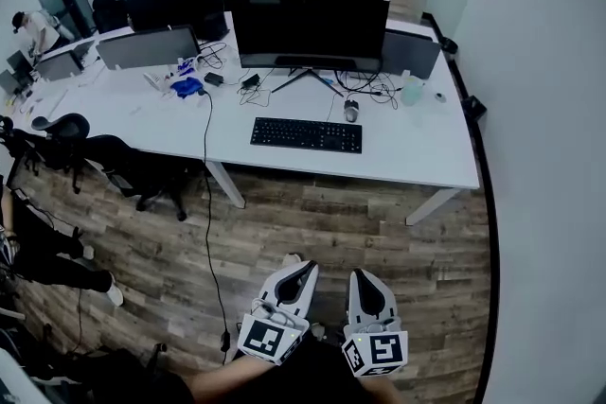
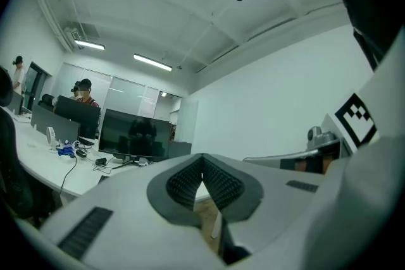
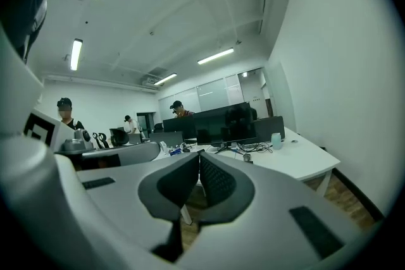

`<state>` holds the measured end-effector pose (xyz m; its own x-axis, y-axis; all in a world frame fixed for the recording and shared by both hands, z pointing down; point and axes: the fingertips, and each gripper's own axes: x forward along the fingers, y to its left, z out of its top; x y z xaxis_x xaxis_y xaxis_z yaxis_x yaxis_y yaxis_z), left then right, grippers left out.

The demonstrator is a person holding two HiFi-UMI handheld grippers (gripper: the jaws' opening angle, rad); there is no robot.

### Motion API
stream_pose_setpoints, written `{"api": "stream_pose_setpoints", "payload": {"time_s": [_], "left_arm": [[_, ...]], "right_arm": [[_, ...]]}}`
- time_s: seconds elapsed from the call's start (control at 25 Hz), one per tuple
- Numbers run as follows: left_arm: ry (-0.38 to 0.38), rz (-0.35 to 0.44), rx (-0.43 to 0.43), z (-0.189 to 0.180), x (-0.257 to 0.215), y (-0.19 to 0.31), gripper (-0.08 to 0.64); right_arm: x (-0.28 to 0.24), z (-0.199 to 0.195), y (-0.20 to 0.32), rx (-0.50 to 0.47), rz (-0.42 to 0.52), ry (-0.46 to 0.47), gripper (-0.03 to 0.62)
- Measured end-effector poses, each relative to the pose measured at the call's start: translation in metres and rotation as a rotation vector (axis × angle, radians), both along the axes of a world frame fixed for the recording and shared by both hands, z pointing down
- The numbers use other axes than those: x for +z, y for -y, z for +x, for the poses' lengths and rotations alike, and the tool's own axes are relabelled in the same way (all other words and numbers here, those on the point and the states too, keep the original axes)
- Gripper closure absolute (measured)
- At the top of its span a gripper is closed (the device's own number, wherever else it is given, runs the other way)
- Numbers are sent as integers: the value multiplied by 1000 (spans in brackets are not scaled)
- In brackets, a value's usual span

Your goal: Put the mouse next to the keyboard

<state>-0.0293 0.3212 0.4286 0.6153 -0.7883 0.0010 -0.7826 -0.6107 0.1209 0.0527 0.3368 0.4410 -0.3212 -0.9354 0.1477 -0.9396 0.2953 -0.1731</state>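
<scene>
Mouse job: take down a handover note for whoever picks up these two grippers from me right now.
Grippers: left gripper shut, empty; right gripper shut, empty. Both are held low over the wood floor, short of the desk.
Things: keyboard lies on the desk in front of the monitor. The mouse sits behind the keyboard's right end, apart from it, by the cables.
Done: nothing; mouse untouched.
Left: step up, grasp the mouse, set it beside the keyboard.

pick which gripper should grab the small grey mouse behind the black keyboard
Right, probably. The small grey mouse sits behind the right end of the black keyboard, roughly straight ahead of the right gripper; the left gripper is further left. Both are shut and empty.
</scene>
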Motion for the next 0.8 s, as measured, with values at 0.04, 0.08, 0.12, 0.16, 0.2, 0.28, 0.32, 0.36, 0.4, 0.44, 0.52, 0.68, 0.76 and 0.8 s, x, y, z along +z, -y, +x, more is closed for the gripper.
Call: {"api": "stream_pose_setpoints", "payload": {"time_s": [0.04,0.08,0.12,0.16,0.2,0.28,0.32,0.36,0.4,0.44,0.52,0.68,0.76,0.8], "left_arm": [[-3,-5,0,0,3,9,546],[-8,-10,0,0,6,19,546],[-13,-17,-2,0,9,30,546],[-19,-23,-3,0,11,41,546],[-25,-27,-4,-1,13,53,546],[-40,-26,-1,-2,13,78,546],[-45,-22,3,-4,12,92,546],[-46,-20,6,-6,13,108,546],[-46,-21,6,-8,15,124,546],[-48,-22,4,-10,17,141,546],[-64,-26,3,-13,16,175,546],[-84,-11,8,-26,6,241,546],[-78,-8,11,-34,5,270,546],[-73,-11,15,-38,5,282,546]], "right_arm": [[2,1,8,3,-10,-1,574],[4,2,18,3,-21,-6,574],[6,3,28,2,-30,-13,574],[7,2,39,-1,-37,-24,574],[9,1,51,-4,-42,-35,574],[12,-3,76,-11,-50,-53,574],[13,-5,90,-12,-52,-57,574],[15,-8,106,-11,-55,-59,574],[17,-11,123,-11,-59,-61,574],[19,-14,141,-14,-66,-64,574],[22,-21,178,-38,-84,-71,574],[21,-47,246,-109,-104,-90,572],[21,-53,275,-102,-110,-89,572],[21,-54,287,-91,-113,-85,572]]}}
